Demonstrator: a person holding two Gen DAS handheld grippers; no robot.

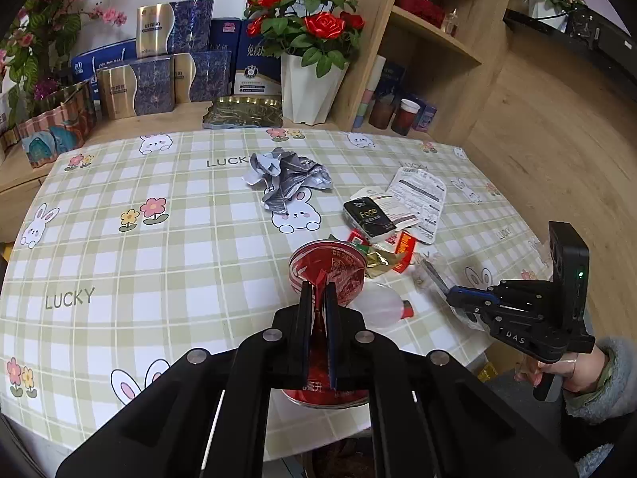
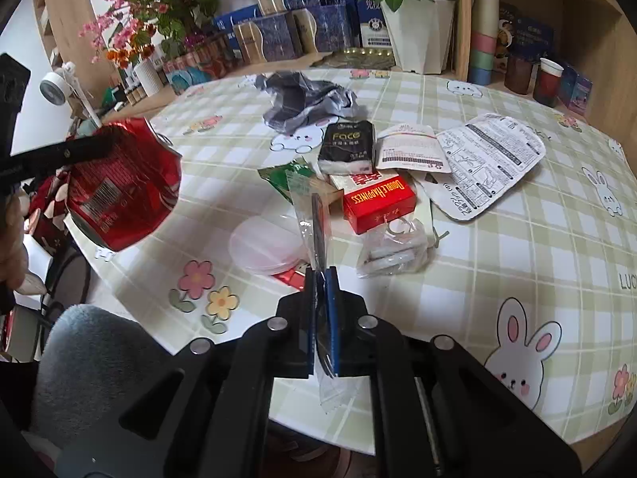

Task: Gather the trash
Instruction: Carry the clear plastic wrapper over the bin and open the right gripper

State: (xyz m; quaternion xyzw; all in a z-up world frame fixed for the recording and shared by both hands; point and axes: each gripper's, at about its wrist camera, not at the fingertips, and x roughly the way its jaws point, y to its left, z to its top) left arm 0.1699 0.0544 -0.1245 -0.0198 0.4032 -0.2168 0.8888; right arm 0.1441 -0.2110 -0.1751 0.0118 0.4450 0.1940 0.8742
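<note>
My left gripper [image 1: 318,290] is shut on the rim of a crushed red drink can [image 1: 334,267] and holds it above the near edge of the table; the can also shows in the right wrist view [image 2: 123,187] at the left. My right gripper [image 2: 322,275] is shut on a clear plastic wrapper [image 2: 312,215]; it also shows in the left wrist view [image 1: 454,292] at the right. Other trash lies on the table: crumpled silver foil [image 1: 288,177], a black tissue pack [image 2: 348,147], a red cigarette box [image 2: 378,203], a white paper sachet [image 2: 489,163], a clear lid [image 2: 264,245].
The round table [image 1: 119,239] has a checked cloth with rabbits. A small bag of bits [image 2: 394,249] lies beside the red box. Behind stand gift boxes [image 1: 135,87], a white pot of red roses [image 1: 310,87], a gold tray [image 1: 243,113] and a wooden shelf with cups [image 1: 406,115].
</note>
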